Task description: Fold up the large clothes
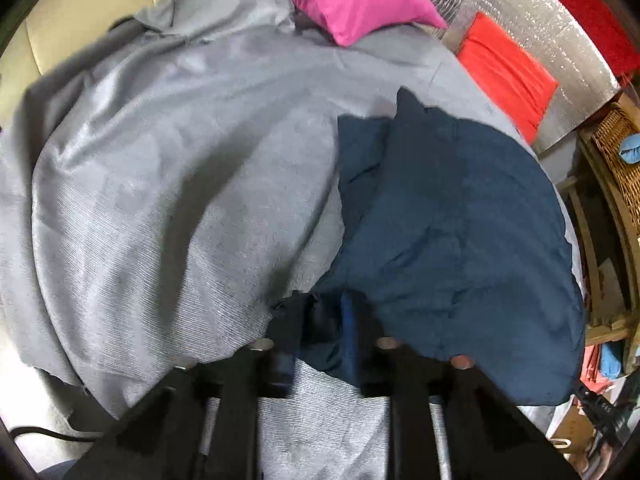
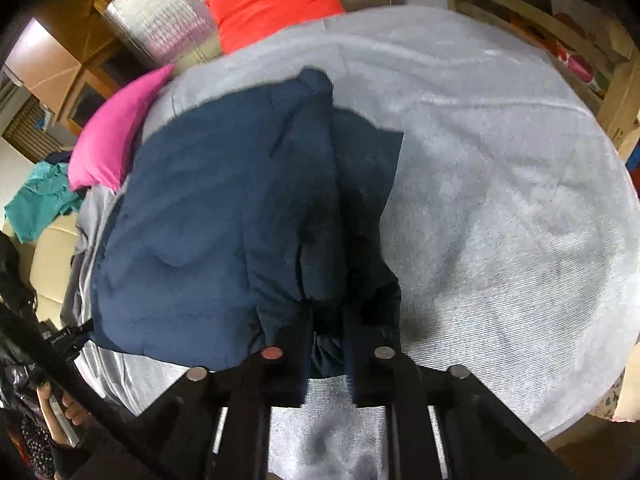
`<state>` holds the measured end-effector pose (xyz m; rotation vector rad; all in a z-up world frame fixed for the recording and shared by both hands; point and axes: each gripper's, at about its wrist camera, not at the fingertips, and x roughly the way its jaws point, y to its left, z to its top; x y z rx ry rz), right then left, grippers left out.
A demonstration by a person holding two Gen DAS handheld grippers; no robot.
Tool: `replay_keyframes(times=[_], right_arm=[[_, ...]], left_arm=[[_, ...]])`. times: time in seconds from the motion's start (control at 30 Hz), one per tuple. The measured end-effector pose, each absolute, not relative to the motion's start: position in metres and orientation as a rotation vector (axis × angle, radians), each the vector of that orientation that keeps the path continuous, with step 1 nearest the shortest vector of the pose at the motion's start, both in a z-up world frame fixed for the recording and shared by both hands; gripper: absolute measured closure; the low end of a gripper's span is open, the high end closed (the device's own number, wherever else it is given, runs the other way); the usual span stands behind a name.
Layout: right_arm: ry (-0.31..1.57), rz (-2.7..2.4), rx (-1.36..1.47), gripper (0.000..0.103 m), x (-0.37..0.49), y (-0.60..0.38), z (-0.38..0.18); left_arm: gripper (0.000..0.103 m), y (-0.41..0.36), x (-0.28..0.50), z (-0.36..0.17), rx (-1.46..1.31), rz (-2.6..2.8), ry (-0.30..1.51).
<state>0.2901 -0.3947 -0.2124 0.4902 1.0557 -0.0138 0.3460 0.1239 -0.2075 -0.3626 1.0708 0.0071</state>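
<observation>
Left tongs (image 1: 322, 312) closed on the near edge of the navy garment (image 1: 460, 216), cloth bunched between the fingers; bulk of it spread toward one o'clock over the grey blanket (image 1: 160, 184). Right tongs (image 2: 326, 320) likewise clamped on a gathered hem, garment fanning out toward eleven o'clock. Pink pillow (image 2: 116, 136) at ten, red pillow (image 2: 276, 4) at twelve beyond.

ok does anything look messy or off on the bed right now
The navy garment is unevenly folded: one layer sticks out past the other at the far end, with a bunched corner poking up. Both grippers, left and right, pinch its near edge. A teal cloth lies crumpled beside the pink pillow.
</observation>
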Motion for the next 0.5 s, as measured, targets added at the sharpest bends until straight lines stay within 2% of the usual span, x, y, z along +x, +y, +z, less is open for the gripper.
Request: replay_keyframes(times=[0.07, 0.17, 0.27, 0.33, 0.37, 0.5], right_arm=[[1.033, -0.014, 0.518, 0.093, 0.284, -0.400, -0.211], [1.103, -0.058, 0.502, 0.095, 0.294, -0.397, -0.225], [1.064, -0.059, 0.525, 0.096, 0.289, -0.400, -0.218], [1.104, -0.063, 0.496, 0.096, 0.294, -0.397, -0.226], [1.121, -0.073, 0.467, 0.096, 0.296, -0.393, -0.228], [1.081, -0.079, 0.496, 0.096, 0.288, -0.397, -0.221]], left_arm=[[0.088, 0.120, 0.347, -0.207, -0.322, 0.015, 1.066], [0.090, 0.108, 0.357, -0.221, -0.245, 0.061, 1.105], [0.092, 0.114, 0.349, -0.206, -0.284, 0.063, 1.040], [0.099, 0.120, 0.351, -0.209, -0.277, 0.124, 1.043], [0.100, 0.125, 0.353, -0.214, -0.245, 0.206, 1.062], [0.100, 0.151, 0.342, -0.209, -0.430, 0.158, 1.046]])
